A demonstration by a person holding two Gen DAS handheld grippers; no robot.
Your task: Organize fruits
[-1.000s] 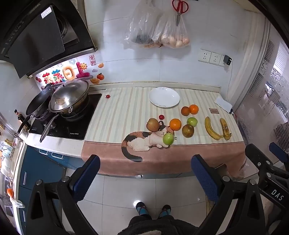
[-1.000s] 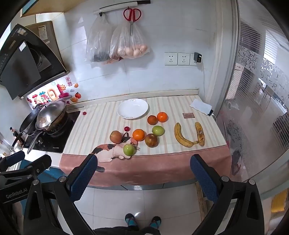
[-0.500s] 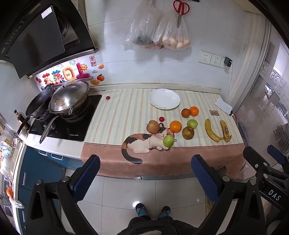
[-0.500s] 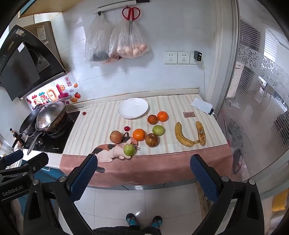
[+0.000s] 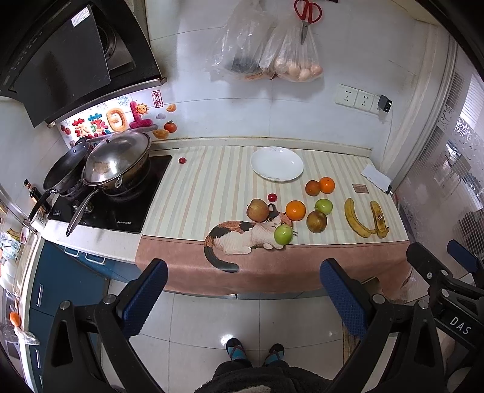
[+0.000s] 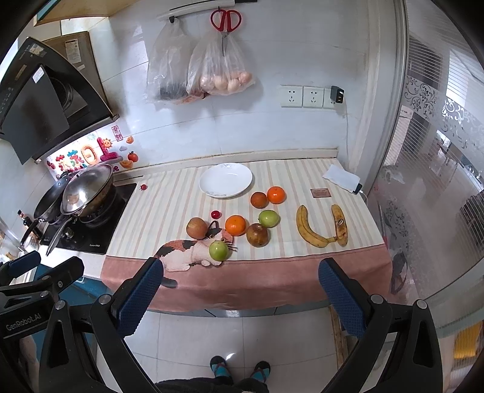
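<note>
Fruit lies on a striped cloth on the counter: a green apple [image 5: 283, 234] [image 6: 218, 250] at the front, a red-brown apple [image 5: 257, 209] [image 6: 197, 227], an orange [image 5: 295, 210] [image 6: 236, 225], a brown fruit [image 5: 316, 221] [image 6: 257, 235], another green apple [image 5: 323, 206] [image 6: 268, 218], two more oranges [image 5: 320, 186] [image 6: 268, 196] and two bananas [image 5: 366, 219] [image 6: 322, 225]. An empty white plate [image 5: 277, 163] [image 6: 225, 180] sits behind them. My left gripper [image 5: 243, 299] and right gripper [image 6: 240, 297] are both open and empty, held above the floor in front of the counter.
A stove with a lidded wok [image 5: 116, 158] [image 6: 86, 189] and a pan stands at the left. Two small red cherry tomatoes [image 5: 272, 197] [image 5: 182, 160] lie on the cloth. Bags and scissors [image 6: 225, 22] hang on the wall. A glass door [image 6: 438, 181] is at the right.
Both grippers have shifted only slightly; the view of the counter has drifted a little. No fruit has moved.
</note>
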